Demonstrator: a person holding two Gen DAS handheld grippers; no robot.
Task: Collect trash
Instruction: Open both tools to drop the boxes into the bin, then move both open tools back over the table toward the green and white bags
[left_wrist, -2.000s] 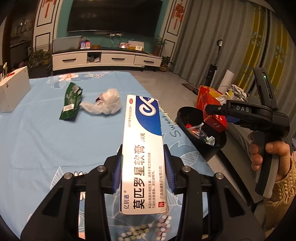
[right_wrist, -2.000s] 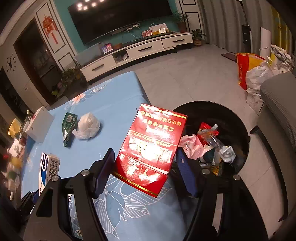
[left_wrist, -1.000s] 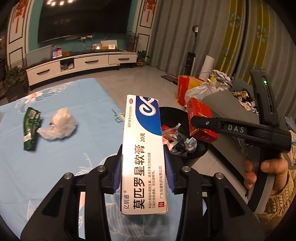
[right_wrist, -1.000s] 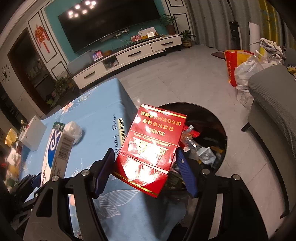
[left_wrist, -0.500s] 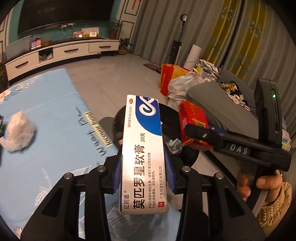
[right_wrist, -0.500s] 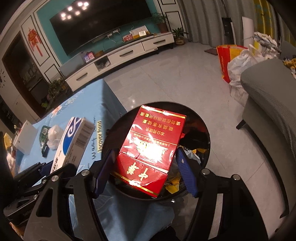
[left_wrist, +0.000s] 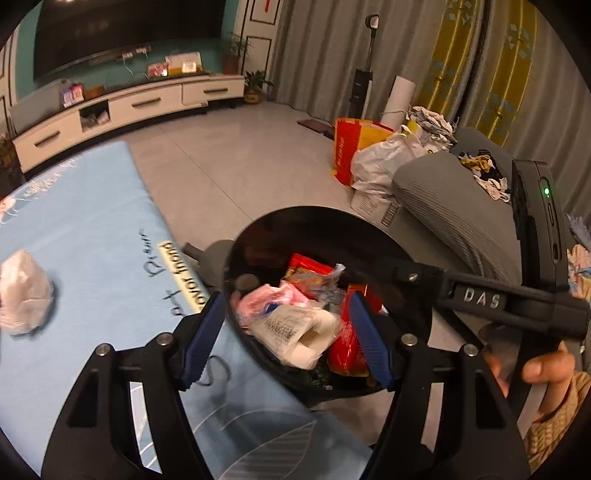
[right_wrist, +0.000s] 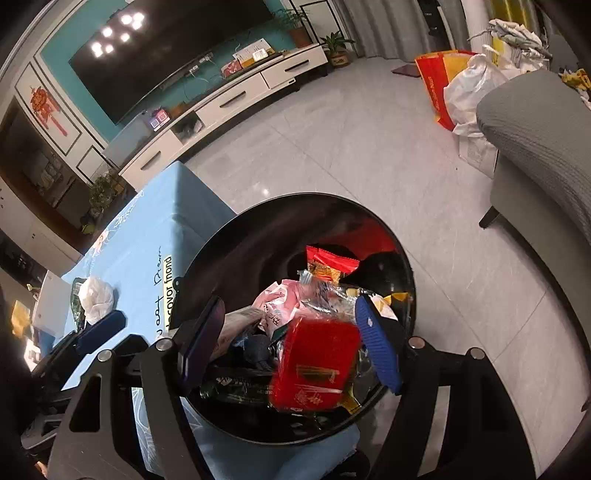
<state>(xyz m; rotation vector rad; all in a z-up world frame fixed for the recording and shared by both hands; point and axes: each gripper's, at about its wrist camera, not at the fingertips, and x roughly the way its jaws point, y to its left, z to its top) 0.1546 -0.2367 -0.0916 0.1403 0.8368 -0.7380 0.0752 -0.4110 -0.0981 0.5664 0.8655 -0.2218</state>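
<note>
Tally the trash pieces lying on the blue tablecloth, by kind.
Crumpled white plastic bag: 1
Green wrapper: 1
Total: 2

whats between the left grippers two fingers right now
Nothing is held. In the left wrist view the left gripper is open above the black bin, and through the gap you see binned trash: a white wrapper and pink packaging.

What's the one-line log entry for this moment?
left gripper: open, empty | right gripper: open, empty | red box: in black bin | white plastic wad: on table
</note>
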